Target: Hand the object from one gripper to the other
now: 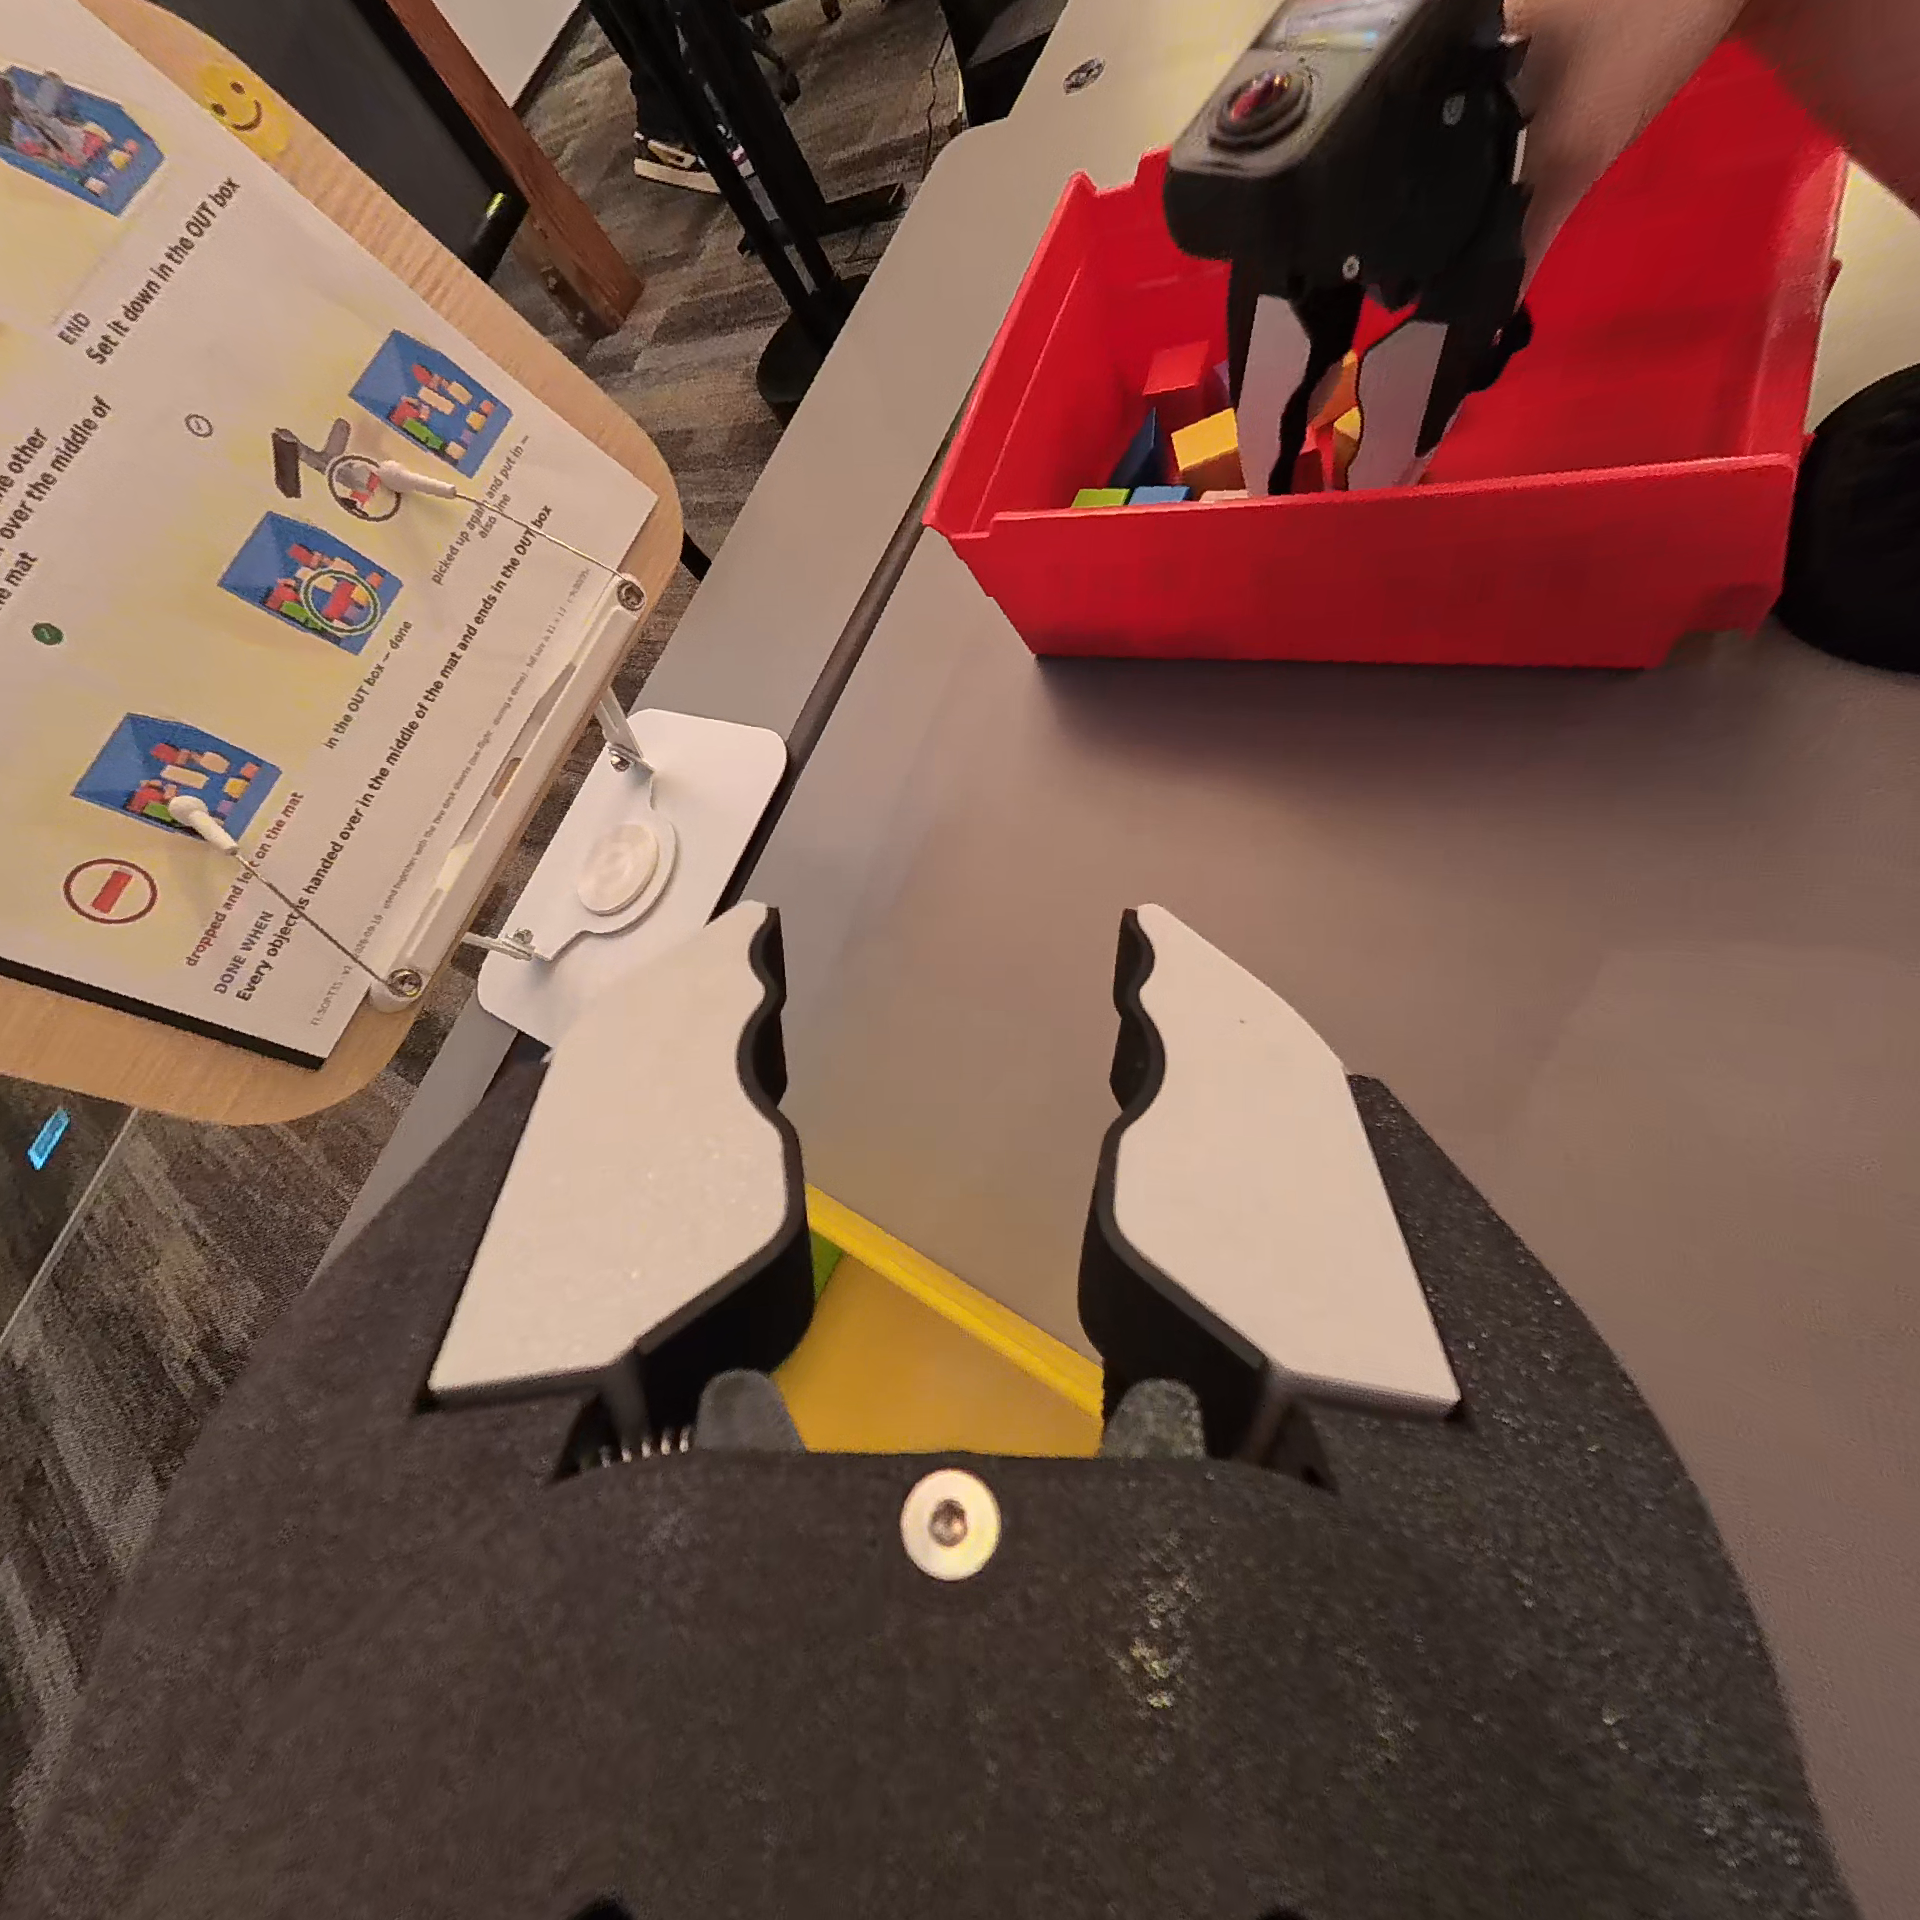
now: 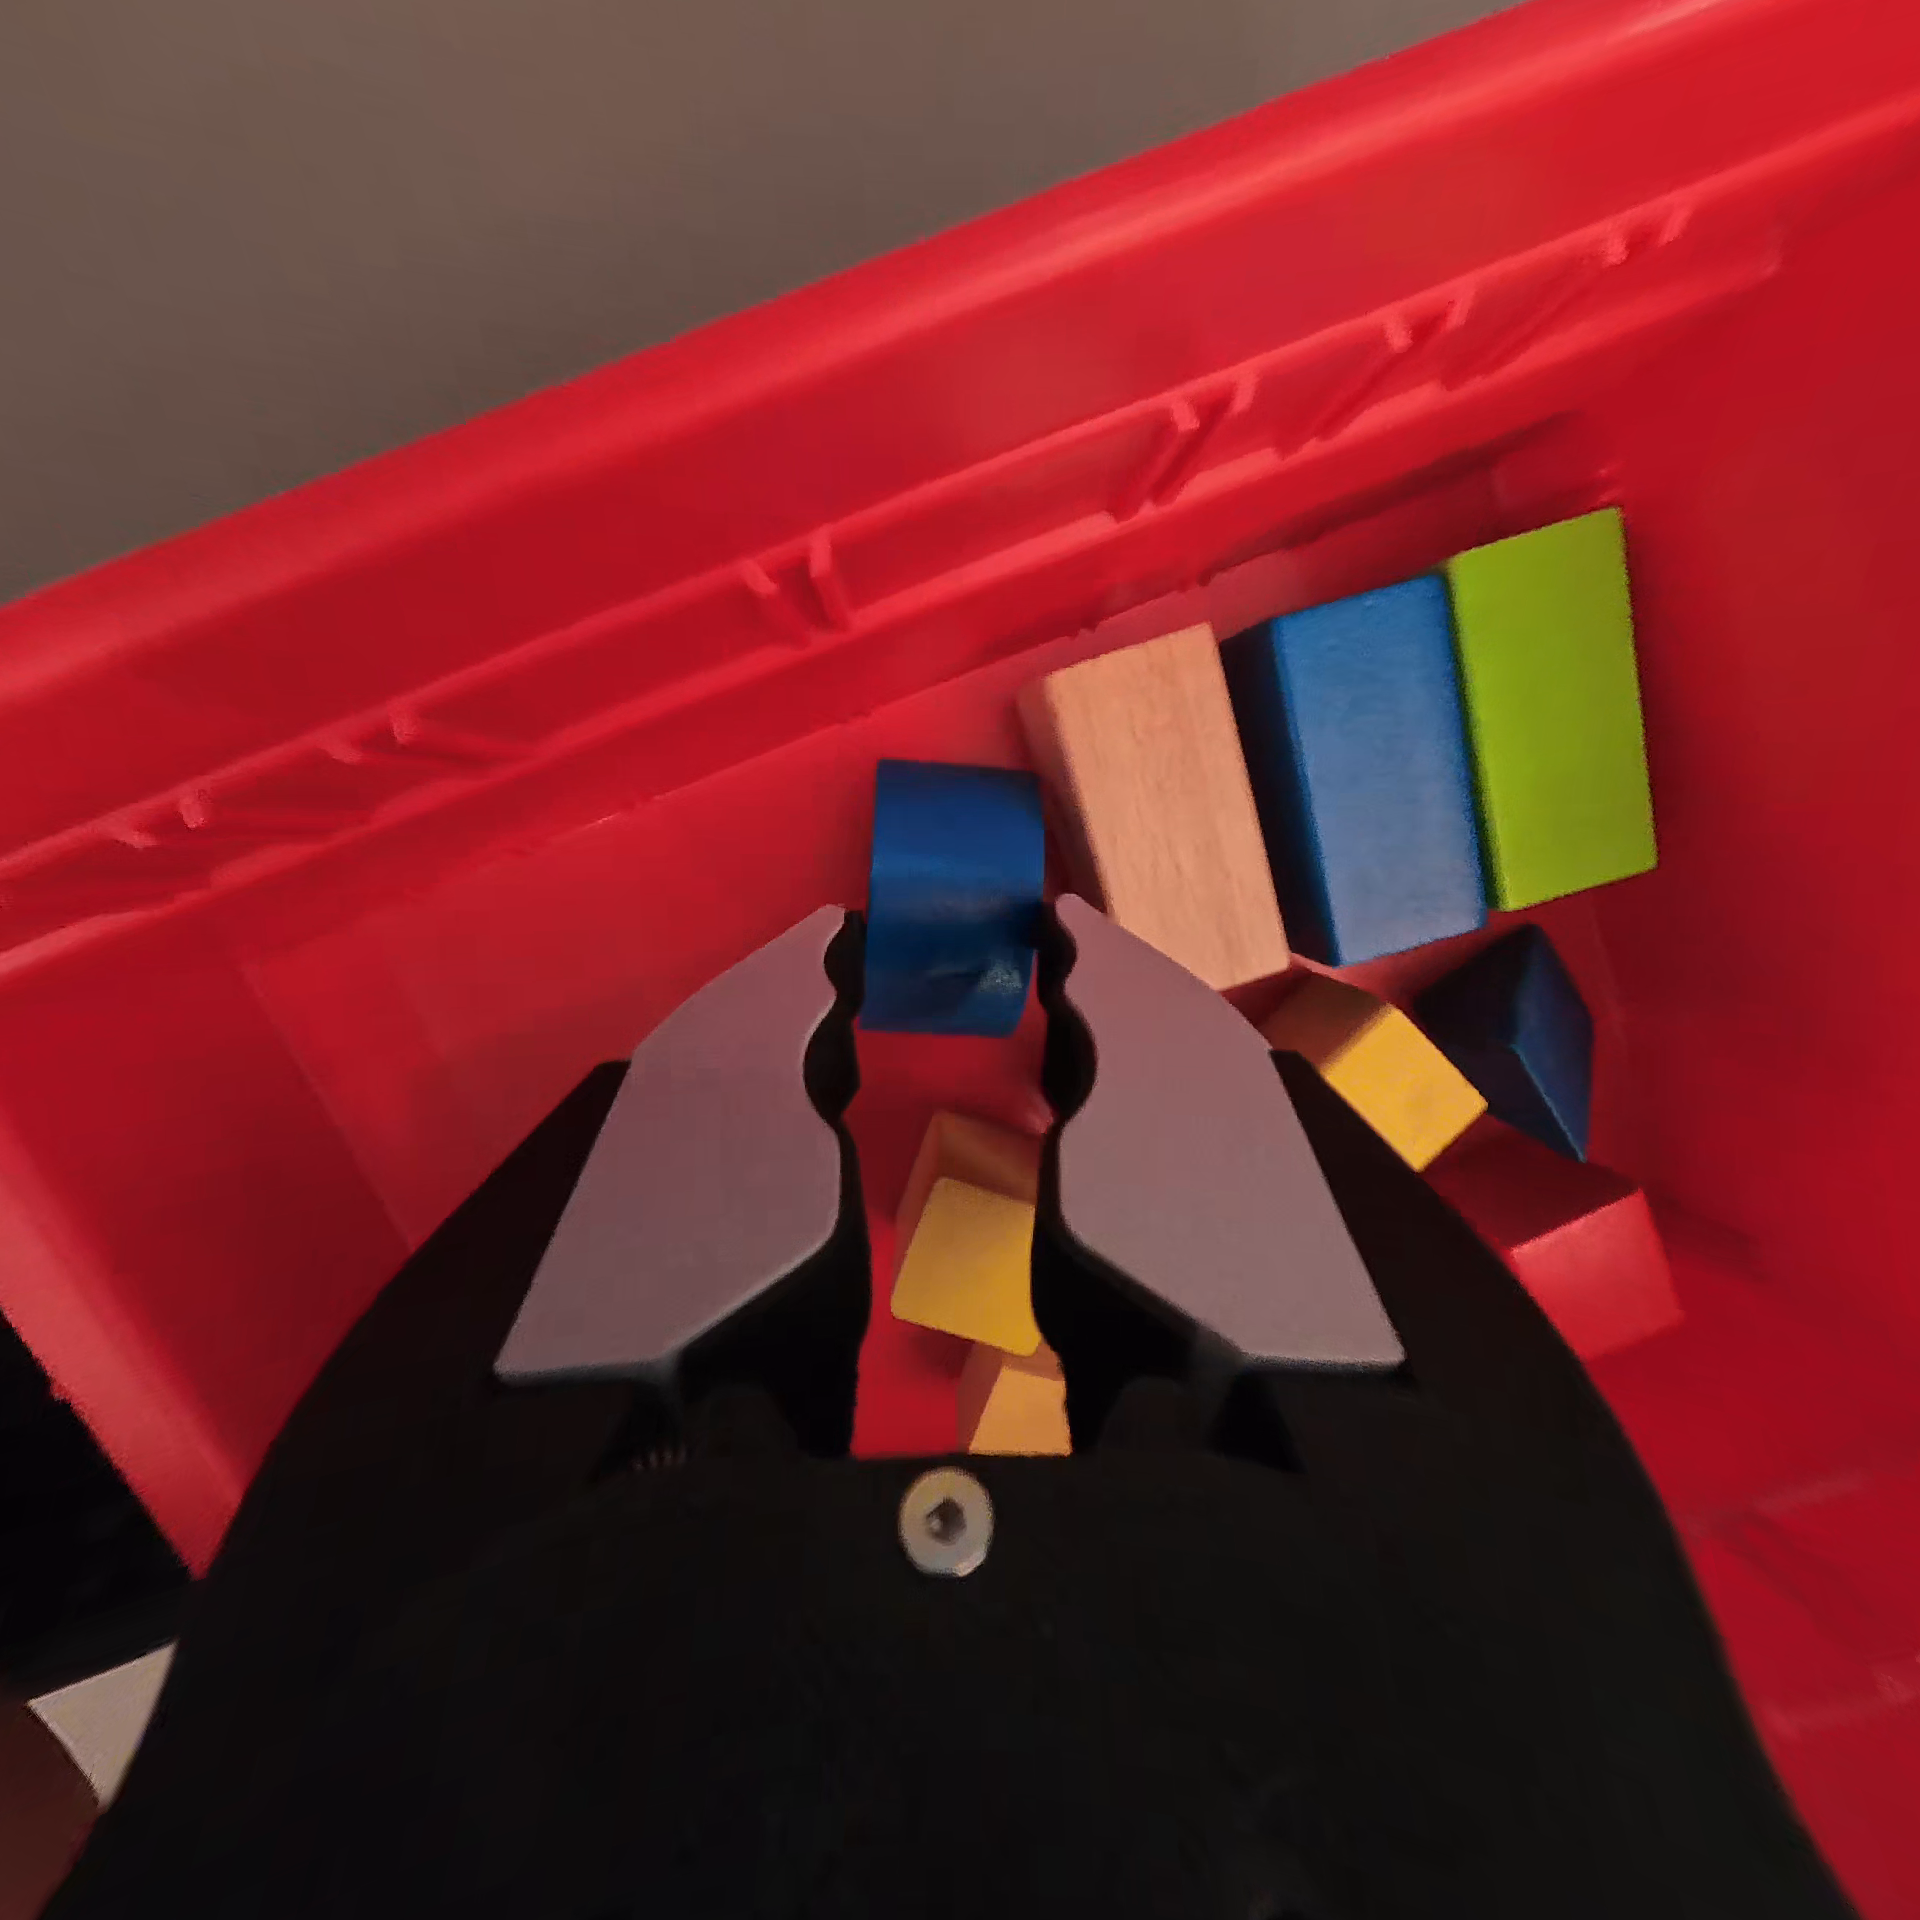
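red bin (image 2: 623, 644) holds the wooden blocks, and the right claw (image 2: 940, 940) is down inside it, tips clamped on a curved blue block (image 2: 951, 883). left claw (image 1: 948, 935) hovers over the grey surface (image 1: 1351, 831), fingers spread apart, gripping nothing.

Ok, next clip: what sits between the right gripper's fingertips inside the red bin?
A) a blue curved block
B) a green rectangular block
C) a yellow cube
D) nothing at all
A: in the right wrist view the right gripper has its tips on either side of the blue curved block in the red bin; the green block lies off to the side.
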A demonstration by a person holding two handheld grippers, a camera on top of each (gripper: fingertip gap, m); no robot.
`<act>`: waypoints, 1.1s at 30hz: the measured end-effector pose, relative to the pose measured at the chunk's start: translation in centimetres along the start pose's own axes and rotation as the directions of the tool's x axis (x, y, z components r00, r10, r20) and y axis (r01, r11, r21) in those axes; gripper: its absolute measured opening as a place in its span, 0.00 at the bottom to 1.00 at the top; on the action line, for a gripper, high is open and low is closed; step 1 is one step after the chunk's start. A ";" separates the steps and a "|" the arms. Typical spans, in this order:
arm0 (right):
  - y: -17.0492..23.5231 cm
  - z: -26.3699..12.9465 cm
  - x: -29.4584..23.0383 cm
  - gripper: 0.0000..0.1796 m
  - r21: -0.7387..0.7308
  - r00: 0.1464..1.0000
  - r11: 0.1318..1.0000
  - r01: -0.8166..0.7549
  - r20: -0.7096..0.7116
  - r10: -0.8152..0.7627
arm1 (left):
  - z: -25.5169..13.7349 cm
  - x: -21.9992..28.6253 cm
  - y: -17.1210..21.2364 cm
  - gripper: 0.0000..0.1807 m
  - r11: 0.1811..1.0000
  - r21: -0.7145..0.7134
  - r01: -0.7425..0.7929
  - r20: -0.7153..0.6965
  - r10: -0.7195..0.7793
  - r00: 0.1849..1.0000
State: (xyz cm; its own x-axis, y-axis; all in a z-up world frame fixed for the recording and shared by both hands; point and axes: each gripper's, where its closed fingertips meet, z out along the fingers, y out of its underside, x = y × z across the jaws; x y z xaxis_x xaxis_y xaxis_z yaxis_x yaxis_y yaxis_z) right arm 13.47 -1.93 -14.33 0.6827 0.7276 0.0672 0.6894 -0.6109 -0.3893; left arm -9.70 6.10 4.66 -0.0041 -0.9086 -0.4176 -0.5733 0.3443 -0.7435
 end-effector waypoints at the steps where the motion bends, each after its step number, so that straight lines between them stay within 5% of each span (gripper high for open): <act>1: -0.1 0.2 -0.1 0.18 -0.002 1.000 1.000 0.011 0.006 -0.011 | -0.1 -0.1 0.1 0.33 1.000 -0.001 0.000 0.003 0.000 1.000; 18: -0.6 -1.1 0.2 0.19 -0.009 0.999 1.000 -0.005 -0.044 0.004 | -4.5 -6.3 3.8 0.34 0.987 0.010 0.159 0.132 -0.159 0.979; 29: -2.1 -7.9 0.7 0.19 0.140 0.978 0.990 0.015 -0.210 0.015 | 0.0 -12.0 19.0 0.30 0.832 -0.305 0.464 0.297 -0.379 0.876; 33: -2.7 -7.6 0.3 0.19 0.140 0.981 0.990 0.033 -0.194 -0.005 | 1.7 -12.5 22.9 0.27 0.802 -0.398 0.445 0.343 -0.320 0.883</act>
State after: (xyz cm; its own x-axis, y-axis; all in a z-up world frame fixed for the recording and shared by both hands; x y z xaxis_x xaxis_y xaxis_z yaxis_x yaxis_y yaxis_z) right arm 13.67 -2.51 -6.26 0.7133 0.6564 0.2457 0.6706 -0.5374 -0.5113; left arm -21.38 25.76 -8.03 0.4605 -0.8316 -0.3104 -0.7880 -0.2220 -0.5743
